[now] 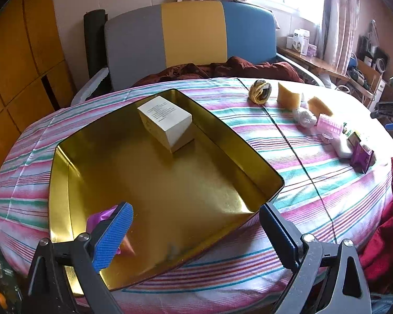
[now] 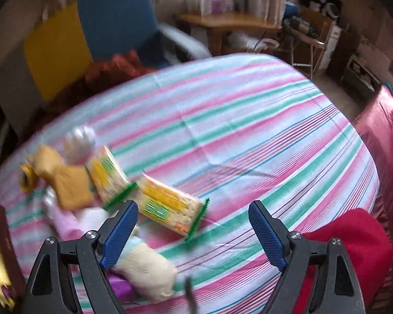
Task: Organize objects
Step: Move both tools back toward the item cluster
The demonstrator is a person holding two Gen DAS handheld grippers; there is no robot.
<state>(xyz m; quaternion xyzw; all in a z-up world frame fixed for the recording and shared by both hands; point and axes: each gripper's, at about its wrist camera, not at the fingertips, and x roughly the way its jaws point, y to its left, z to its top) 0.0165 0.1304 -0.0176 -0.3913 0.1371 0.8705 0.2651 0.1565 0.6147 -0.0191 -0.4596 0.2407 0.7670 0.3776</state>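
Item: cracker packet [image 2: 170,206], on striped bed [image 2: 249,130], just ahead-left of right claw [image 2: 194,233], jaws wide, empty; long axis diagonal. Left claw [image 1: 196,227] open above gold tin [image 1: 170,183].

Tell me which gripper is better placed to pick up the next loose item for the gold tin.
Right, probably. The right gripper is open above the cracker packs and other loose items on the striped cloth. The left gripper hovers open over the gold tin, away from the pile.
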